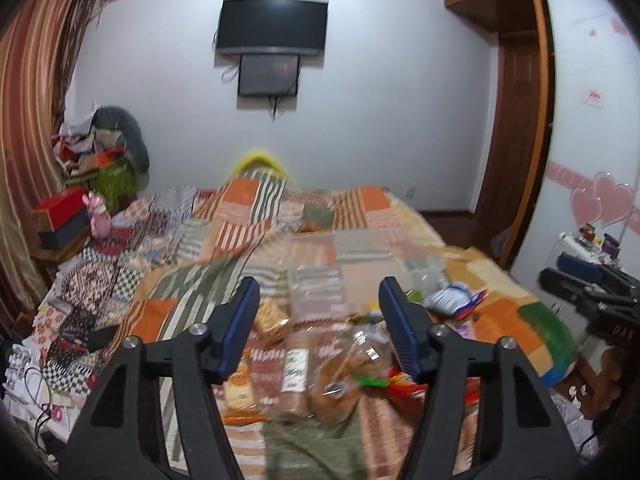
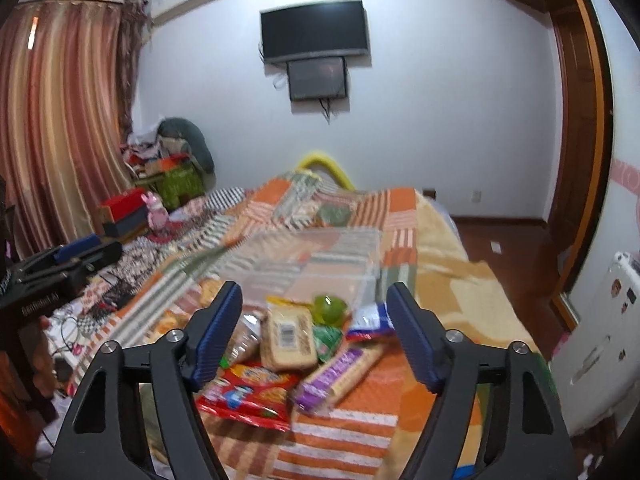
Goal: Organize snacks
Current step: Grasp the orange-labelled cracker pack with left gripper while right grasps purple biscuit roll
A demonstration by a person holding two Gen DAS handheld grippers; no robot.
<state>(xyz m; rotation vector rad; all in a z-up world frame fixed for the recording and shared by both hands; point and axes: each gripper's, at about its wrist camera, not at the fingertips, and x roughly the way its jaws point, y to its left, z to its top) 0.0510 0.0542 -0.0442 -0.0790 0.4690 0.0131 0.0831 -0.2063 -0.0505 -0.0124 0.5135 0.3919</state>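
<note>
Patchwork bed quilt [image 2: 400,216]: orange, green, cream and white blocks, many striped, some checked black-and-white at the left edge.
Flat red crinkled snack bag [image 2: 250,394]: red with yellow, blue and white print.
Long purple-wrapped biscuit pack [image 2: 334,376]: purple label, tan ends.
Clear-wrapped tan cracker pack [image 2: 289,338]: pale brown, white barcode label.
Small lime-green plastic cup [image 2: 329,307]: translucent green.
Blue-and-white foil pouch [image 1: 452,298]: white, blue and red.
Ribbed gripper finger pads [image 2: 416,344]: dark blue on black frames.
Pleated window curtain [image 2: 60,120]: maroon, pink and gold vertical stripes.
Wall-mounted flat television [image 2: 314,34]: black on a white wall.
Small plush toy [image 2: 155,213]: pink.
</note>
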